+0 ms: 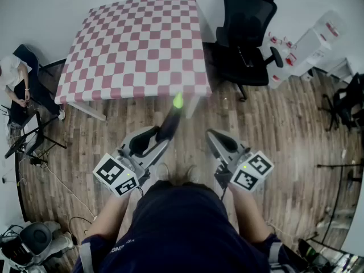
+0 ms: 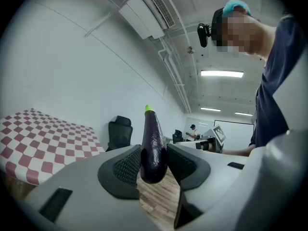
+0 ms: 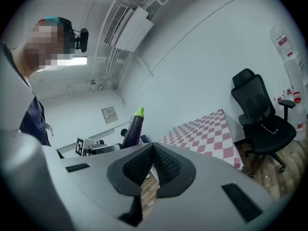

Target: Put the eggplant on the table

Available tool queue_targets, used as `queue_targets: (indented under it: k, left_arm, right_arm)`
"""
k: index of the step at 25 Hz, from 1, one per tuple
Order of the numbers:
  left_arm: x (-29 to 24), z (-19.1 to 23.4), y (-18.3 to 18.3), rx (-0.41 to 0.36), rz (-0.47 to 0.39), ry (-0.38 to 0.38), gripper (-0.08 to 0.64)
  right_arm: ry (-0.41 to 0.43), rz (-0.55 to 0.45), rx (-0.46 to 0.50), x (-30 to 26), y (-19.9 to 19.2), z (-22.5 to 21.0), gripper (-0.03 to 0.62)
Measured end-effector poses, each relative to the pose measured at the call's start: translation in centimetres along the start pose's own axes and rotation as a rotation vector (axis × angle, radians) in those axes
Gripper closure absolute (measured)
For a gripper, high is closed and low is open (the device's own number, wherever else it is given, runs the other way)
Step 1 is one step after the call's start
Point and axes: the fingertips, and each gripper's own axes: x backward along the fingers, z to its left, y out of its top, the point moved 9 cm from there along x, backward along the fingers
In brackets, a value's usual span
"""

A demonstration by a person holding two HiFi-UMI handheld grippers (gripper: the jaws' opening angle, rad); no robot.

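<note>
Eggplant (image 2: 153, 146) is pinched in the left gripper (image 2: 154, 167), green tip toward the checkered table (image 1: 136, 38) at 12 o'clock; right gripper (image 3: 153, 163) at 3 o'clock is pressed together, empty

The left tongs (image 2: 153, 163) are clamped on the eggplant (image 2: 154, 146), with both ribbed pads (image 2: 127, 167) pressing on its fat lower end. It stands pretty much upright, green tip at the top, dark purple and shiny. Off to the left is the desk (image 2: 43, 143) with a red-and-white checked cloth, and a black office chair (image 2: 119, 131) sits just past its far corner. A bit of wooden floor (image 2: 159, 198) shows under the pads. Up top there's a white ceiling unit (image 2: 144, 13) and a lit light strip (image 2: 221, 73). The person (image 2: 276, 95) holding the tongs fills the right edge, in a dark top.
</note>
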Motion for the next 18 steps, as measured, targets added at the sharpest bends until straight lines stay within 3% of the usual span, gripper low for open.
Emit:
queue_targets:
  k: [18]
  left_arm:
    - [-3.0, -3.0, -0.7, -0.012, -0.013, 0.048, 0.370]
  right_arm:
    - [0.045, 0.029, -0.042, 3.2, 0.2, -3.4, 0.574]
